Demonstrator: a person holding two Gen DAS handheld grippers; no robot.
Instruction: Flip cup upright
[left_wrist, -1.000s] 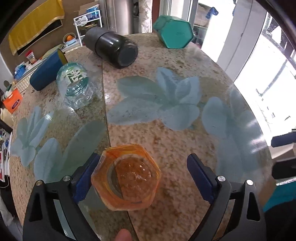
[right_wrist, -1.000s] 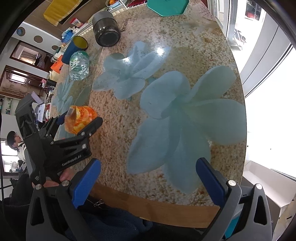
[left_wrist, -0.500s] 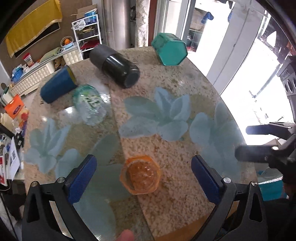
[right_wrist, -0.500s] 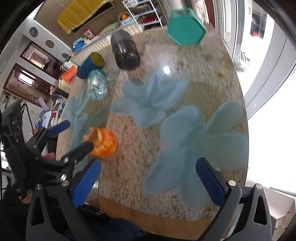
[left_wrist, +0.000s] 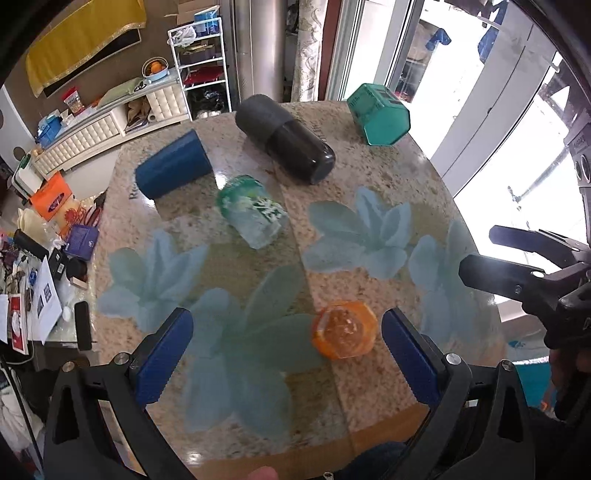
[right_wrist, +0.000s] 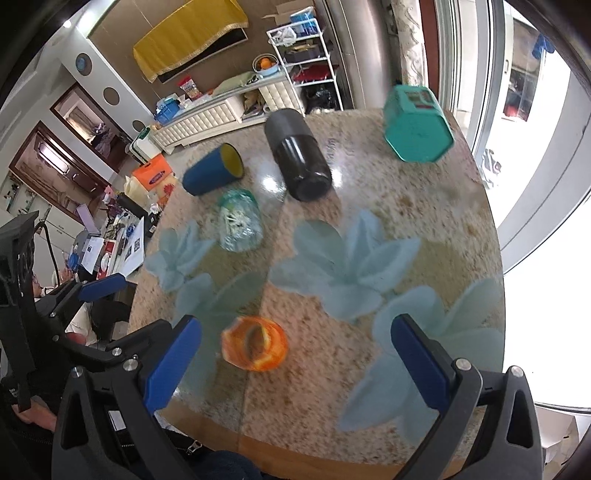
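An orange hexagonal cup (left_wrist: 344, 329) stands upright near the table's front edge; it also shows in the right wrist view (right_wrist: 255, 348). My left gripper (left_wrist: 286, 354) is open and empty, raised above and behind the cup. My right gripper (right_wrist: 295, 360) is open and empty, also raised over the front edge. Farther back, lying on their sides, are a clear green-printed cup (left_wrist: 255, 216), a blue cup (left_wrist: 171, 169), a black cup (left_wrist: 286, 138) and a teal hexagonal cup (left_wrist: 380, 114).
The round stone table (left_wrist: 369, 177) with pale flower prints ends just beneath both grippers. A cluttered side table (left_wrist: 48, 258) stands to the left. A bright window (right_wrist: 535, 166) is to the right.
My left gripper has let go of the orange cup, which now stands upright, and pulled up and back. My right gripper has also risen and drawn back.
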